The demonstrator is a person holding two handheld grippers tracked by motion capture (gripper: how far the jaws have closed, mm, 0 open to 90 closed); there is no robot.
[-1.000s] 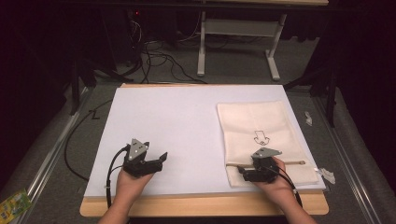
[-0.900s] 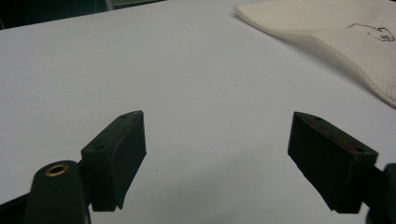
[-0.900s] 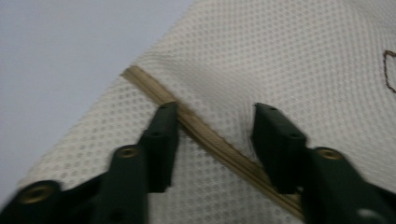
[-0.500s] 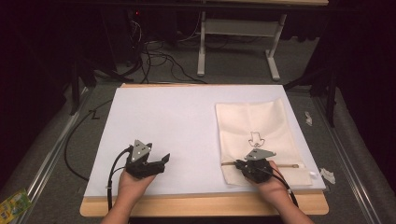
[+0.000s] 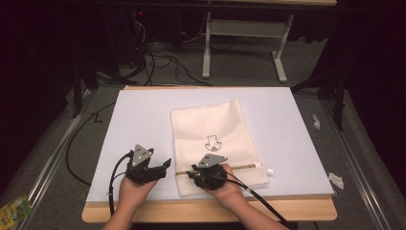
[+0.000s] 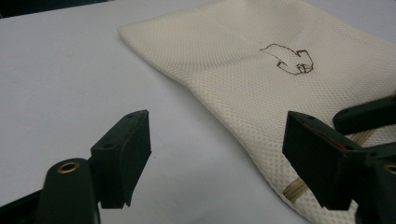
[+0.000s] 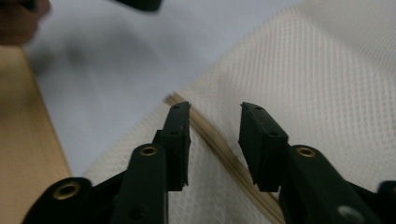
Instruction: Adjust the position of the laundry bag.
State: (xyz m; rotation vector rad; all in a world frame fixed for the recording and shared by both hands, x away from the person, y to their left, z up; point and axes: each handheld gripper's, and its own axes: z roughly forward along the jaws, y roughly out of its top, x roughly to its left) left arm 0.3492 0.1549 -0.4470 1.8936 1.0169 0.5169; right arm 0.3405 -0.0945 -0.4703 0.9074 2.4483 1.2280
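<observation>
A cream mesh bag [image 5: 210,129] with a small dark drawing lies flat in the middle of the white mat [image 5: 139,115]. Its tan zipper [image 5: 239,167] runs along the near end. My right gripper [image 5: 191,173] rests low on that end. In the right gripper view its jaws [image 7: 215,126] stand apart over the zipper [image 7: 210,135], pads clear of it; they have just been opening. My left gripper [image 5: 166,163] sits just left of the bag, open, with only bare mat between its jaws [image 6: 217,154]; they have just been closing a little. The bag [image 6: 243,70] shows ahead to its right.
The mat lies on a wooden table [image 5: 191,213] whose near edge is under both hands. Crumpled paper scraps [image 5: 335,179] lie on the grey floor at the right. A green packet [image 5: 14,208] lies at the bottom left. A white table frame [image 5: 239,28] stands behind.
The right hand has slid left along the near edge, and the bag has come with it from the mat's right side to the middle. The left hand stayed put.
</observation>
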